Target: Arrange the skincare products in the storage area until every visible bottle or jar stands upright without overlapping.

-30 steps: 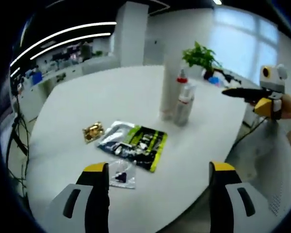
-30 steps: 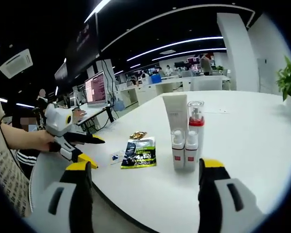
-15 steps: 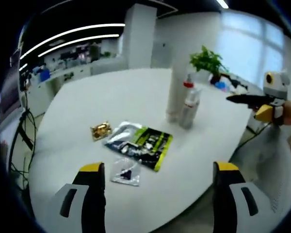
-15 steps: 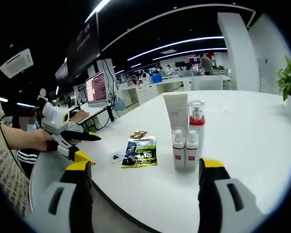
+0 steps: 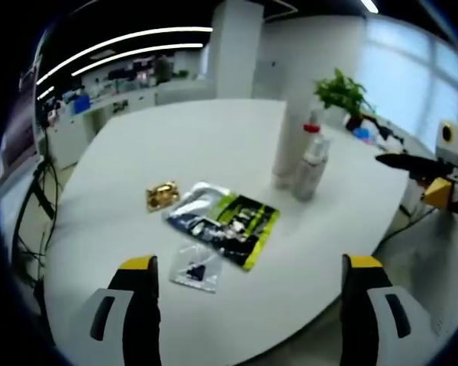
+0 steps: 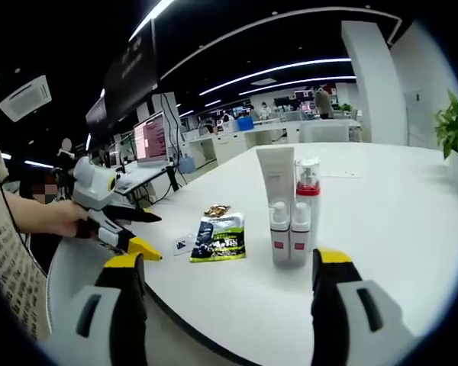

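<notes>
- Left claw [image 5: 248, 278]: jaws apart, empty, held off the near table edge, short of the packets.
- Right claw [image 6: 225, 271]: jaws apart, empty, facing the bottles [image 6: 290, 229].
- Bottles and tube [image 6: 275, 183] stand upright, touching in a cluster mid-table [image 5: 183, 137].
- Judged step: approach; next, separate the cluster.
- Flat green packet [image 5: 233, 229] lies well apart; open room all round.

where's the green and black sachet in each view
Left gripper view: the green and black sachet lies flat at centre, ahead of the fingers.
Right gripper view: it lies left of centre, near the table edge.
Shared landmark: the gold packet beside it.
</notes>
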